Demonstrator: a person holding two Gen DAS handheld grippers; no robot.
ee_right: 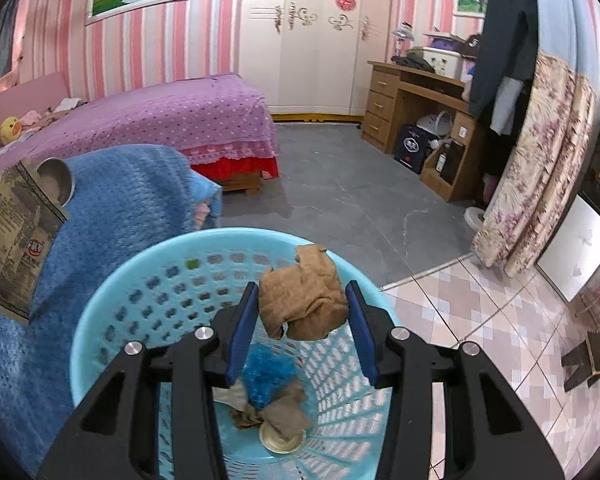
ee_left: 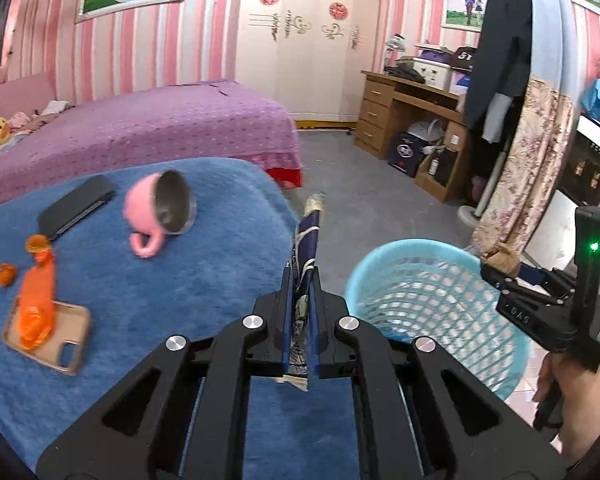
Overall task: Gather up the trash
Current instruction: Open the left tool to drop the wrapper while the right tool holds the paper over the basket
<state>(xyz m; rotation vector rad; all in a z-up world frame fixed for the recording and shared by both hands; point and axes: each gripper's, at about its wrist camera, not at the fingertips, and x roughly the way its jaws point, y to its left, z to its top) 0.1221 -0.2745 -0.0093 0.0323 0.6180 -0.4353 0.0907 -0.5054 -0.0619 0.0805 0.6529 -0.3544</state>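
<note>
The left tongs (ee_left: 301,280) clamp a flat wrapper (ee_left: 309,240) edge-on above the blue bench (ee_left: 180,300). The right tongs (ee_right: 302,304), parted, flank a brown wad (ee_right: 304,304) over the basket (ee_right: 100,320).

Light blue perforated basket (ee_right: 112,320), brown crumpled paper (ee_right: 304,300), pink cup (ee_left: 148,208), purple polka-dot bed (ee_left: 160,128), pink-and-white striped wallpaper (ee_left: 204,40), blue fleece blanket (ee_left: 204,272)
</note>
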